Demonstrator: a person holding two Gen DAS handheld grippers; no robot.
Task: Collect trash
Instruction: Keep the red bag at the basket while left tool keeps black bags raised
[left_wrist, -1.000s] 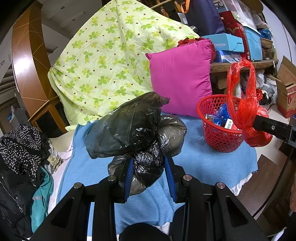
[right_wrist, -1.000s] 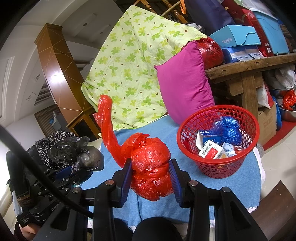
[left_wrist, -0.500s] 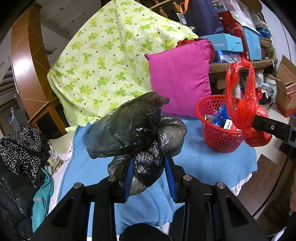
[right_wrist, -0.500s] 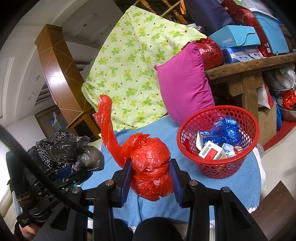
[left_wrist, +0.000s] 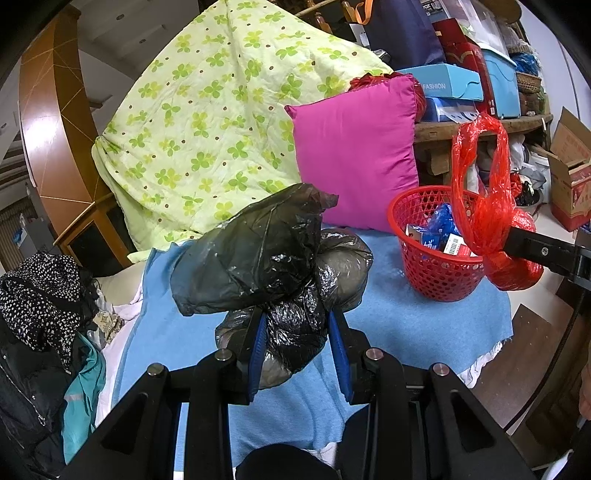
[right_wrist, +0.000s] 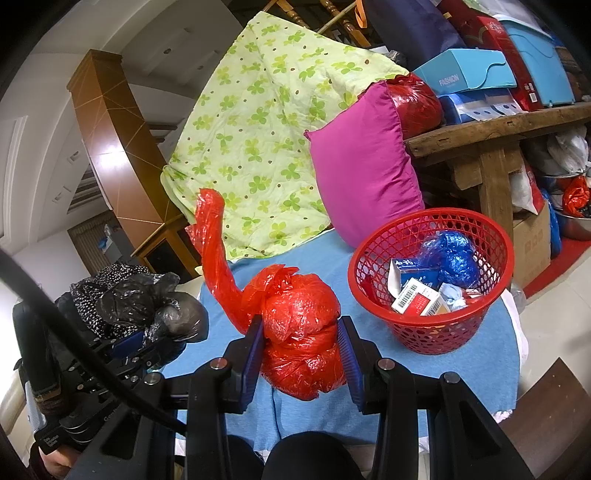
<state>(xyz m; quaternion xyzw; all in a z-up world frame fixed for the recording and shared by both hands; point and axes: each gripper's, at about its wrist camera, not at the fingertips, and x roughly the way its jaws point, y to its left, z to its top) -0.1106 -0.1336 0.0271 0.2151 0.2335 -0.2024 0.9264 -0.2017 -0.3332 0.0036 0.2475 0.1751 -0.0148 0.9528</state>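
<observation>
Soft, even indoor light fills the room, glare shines off the curved wooden panel (left_wrist: 40, 122), both fisheye views bend hard into black corners, and everything stays sharp

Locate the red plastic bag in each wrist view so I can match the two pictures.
Left wrist view: the red plastic bag is at the right edge, clamped in the right gripper, in front of the red basket.
Right wrist view: red plastic bag at lower centre, between the right gripper's blue pads.
Shared landmark: the magenta pillow behind the basket.
</observation>
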